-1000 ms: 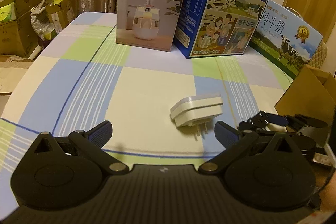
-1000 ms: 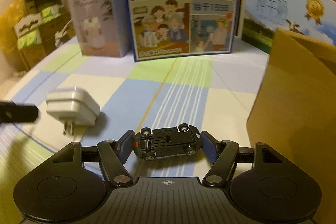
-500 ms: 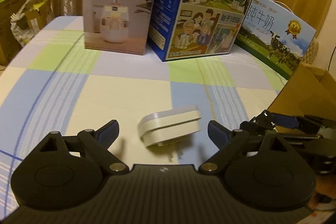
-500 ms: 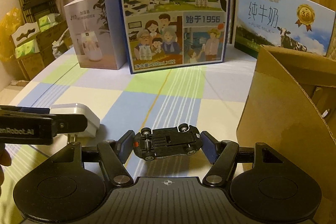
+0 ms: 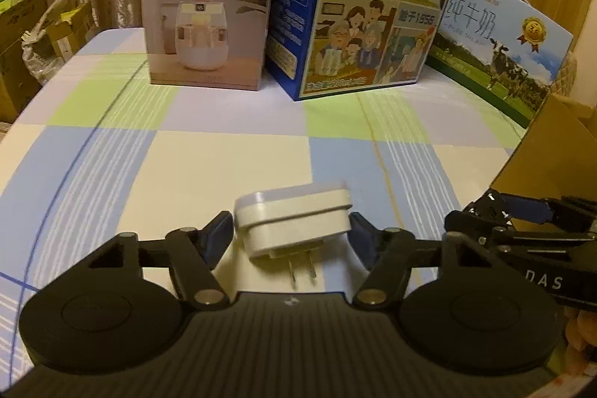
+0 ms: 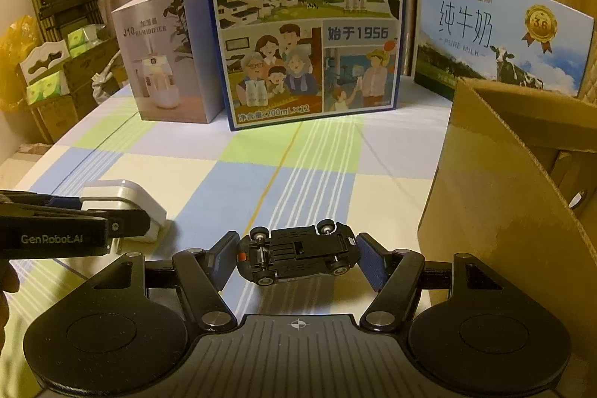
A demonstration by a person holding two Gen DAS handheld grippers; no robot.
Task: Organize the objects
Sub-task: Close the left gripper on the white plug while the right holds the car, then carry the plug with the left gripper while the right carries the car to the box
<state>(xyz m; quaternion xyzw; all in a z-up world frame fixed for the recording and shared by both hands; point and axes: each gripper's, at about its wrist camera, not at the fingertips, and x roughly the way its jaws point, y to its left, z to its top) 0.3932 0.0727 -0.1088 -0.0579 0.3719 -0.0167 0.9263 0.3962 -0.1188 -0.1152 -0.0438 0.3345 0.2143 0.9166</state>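
Pointing downward over the checked tablecloth, the left gripper has just been closing around the smooth white plug adapter, its pads touching both ends. Beside the adapter, the right gripper, half open, clamps a black toy car upside down, near the cardboard box.

Your left gripper is matte black, with two round discs, a ribbed centre plate, silver pivot screws and blue-padded fingers. Your right gripper matches it, with a small crosshair mark. White "GenRobot.AI" lettering runs along the left one's side.
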